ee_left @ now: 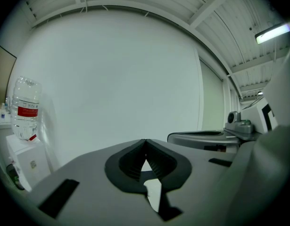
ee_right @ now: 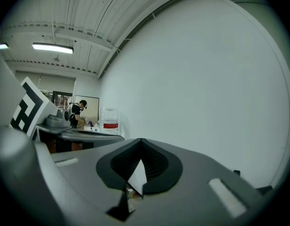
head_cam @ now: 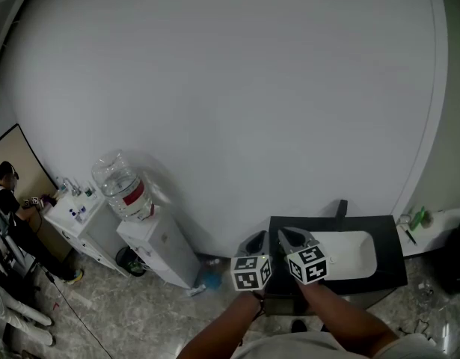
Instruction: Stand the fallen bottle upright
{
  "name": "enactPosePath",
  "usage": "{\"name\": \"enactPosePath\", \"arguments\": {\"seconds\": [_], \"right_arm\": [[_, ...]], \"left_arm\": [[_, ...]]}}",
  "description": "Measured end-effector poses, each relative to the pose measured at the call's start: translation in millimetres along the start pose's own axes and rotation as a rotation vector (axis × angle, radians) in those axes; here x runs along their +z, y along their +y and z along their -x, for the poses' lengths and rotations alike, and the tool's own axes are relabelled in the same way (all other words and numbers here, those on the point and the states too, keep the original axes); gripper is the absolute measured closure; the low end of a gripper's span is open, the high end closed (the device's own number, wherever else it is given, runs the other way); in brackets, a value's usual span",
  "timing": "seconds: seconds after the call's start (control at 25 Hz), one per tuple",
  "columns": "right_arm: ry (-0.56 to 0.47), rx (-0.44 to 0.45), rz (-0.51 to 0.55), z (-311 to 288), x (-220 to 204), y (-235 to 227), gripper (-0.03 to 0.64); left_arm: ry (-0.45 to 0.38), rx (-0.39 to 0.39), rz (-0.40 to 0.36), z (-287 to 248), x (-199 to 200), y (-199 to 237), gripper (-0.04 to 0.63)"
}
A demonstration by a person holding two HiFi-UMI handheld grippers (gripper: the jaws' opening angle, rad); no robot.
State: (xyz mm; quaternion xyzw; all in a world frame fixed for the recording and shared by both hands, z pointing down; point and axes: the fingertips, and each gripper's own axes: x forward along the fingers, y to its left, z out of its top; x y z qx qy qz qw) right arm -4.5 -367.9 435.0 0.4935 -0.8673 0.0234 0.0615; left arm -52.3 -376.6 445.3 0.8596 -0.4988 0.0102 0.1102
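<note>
No fallen bottle is clearly visible in any view. My left gripper [head_cam: 258, 236] and right gripper [head_cam: 286, 232] are held side by side in front of a white wall, above the near edge of a black table [head_cam: 390, 269]. In the left gripper view the left gripper's [ee_left: 145, 141] jaws meet at their tips with nothing between them. The right gripper [ee_right: 140, 140] is likewise shut and empty in its own view. A small blue item [head_cam: 209, 279] lies on the floor by the water dispenser; I cannot tell what it is.
A water dispenser [head_cam: 158, 249] carrying a large clear jug [head_cam: 123, 185] stands at the left wall. Beside it are a white cabinet [head_cam: 80, 219] and a person [head_cam: 9, 193]. A white tray [head_cam: 357, 253] lies on the black table. A green bottle [head_cam: 419, 218] stands at far right.
</note>
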Motion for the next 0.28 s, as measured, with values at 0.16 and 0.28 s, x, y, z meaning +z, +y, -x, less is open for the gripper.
{"name": "enactPosePath", "arguments": {"seconds": [0.16,0.28], "right_arm": [[-0.005,0.002,0.001,-0.2,1.4,0.8,0.615],[-0.004,0.003,-0.007,-0.4,1.7,0.0,0.615]], "left_arm": [[-0.005,0.005,0.003,0.9,1.3,1.8,0.586],[-0.005,0.006,0.006,0.8,2.9,2.3,0.586]]}}
